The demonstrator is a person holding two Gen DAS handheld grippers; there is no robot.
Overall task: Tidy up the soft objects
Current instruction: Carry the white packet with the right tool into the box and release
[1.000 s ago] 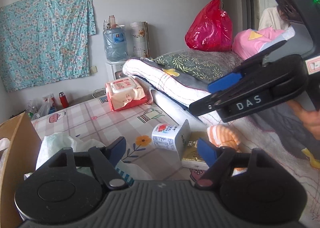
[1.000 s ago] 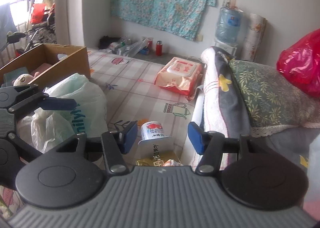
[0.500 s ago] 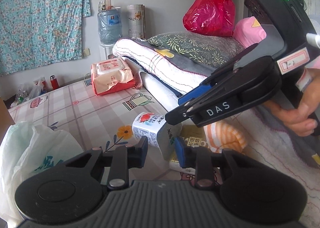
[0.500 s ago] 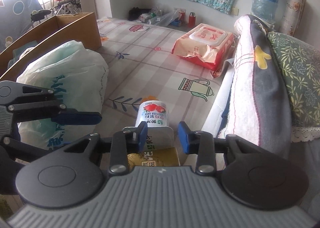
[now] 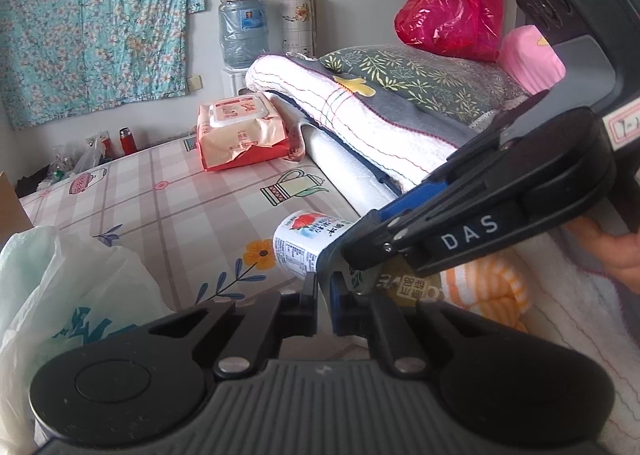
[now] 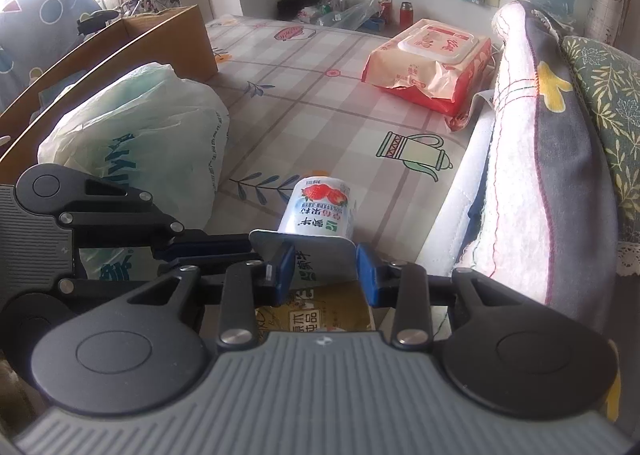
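Both grippers have dropped toward the strawberry yoghurt cup (image 5: 305, 245) and their jaws have just been closing.

From the left wrist: the left gripper (image 5: 324, 297) has its jaws pinched shut on the corner of the cup's flat foil lid, with only that thin edge between the pads. The cup lies on its side on the checked bed sheet (image 5: 160, 215), near the sheet's right edge where the folded quilt (image 5: 360, 119) begins. The right gripper (image 5: 460, 227) reaches in from the right across the cup, a hand (image 5: 612, 247) behind it. Just past the cup lie one gold snack packet (image 5: 404, 287) and one orange striped cloth (image 5: 488, 291).

From the right wrist: the right gripper (image 6: 322, 271) holds the lid's two opposite edges between its blue pads, closed on it. One wet-wipes pack (image 6: 428, 63) sits further up the sheet; one white plastic bag (image 6: 136, 135) and one cardboard box (image 6: 120, 43) stand at the left.

One cup only. It looks light, with thin walls that would dent and a foil lid that could bend or peel, so the firmer rim is probably the safer hold than the lid's corner.
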